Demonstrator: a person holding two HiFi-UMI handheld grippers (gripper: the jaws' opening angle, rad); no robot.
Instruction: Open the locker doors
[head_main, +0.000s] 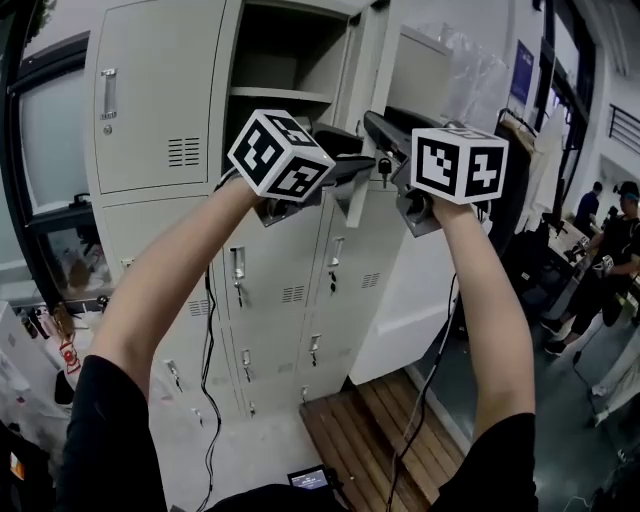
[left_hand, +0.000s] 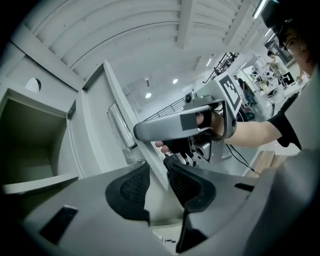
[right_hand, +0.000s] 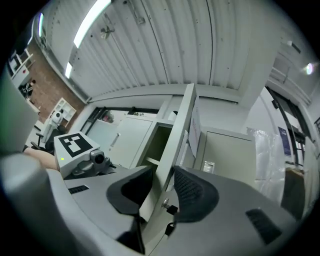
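locker door (head_main: 362, 75): the top middle one is swung out toward the person, so from behind them you see it nearly edge-on
compartment (head_main: 285, 50): standing open behind that door, with a shelf (head_main: 280, 95) across it
left gripper (left_hand: 159, 186): held up about level at the door's free edge, jaws apart, and the edge is slotted in between the pads (left_hand: 129, 192); doesn't look clamped to me
right gripper (right_hand: 161, 192): on the same door from the other side, jaws spread wide; the panel stands between them but they aren't squeezing it
key (right_hand: 169, 206): stuck in the door's lock, right by the right gripper's pads
metal fitting (left_hand: 120, 125): a long bar on the door face that the left gripper looks along, can't say exactly what it is
other doors: the top left door (head_main: 160, 90) is shut, and so are the lower doors (head_main: 270, 270) under the open one
arms: both are raised in front of the lockers, with a cable (head_main: 208, 350) hanging down by the left one
floor: there's a slatted wooden platform (head_main: 370, 420) at the foot of the lockers
background: a couple of people (head_main: 610, 240) well off to the right, nowhere near the lockers
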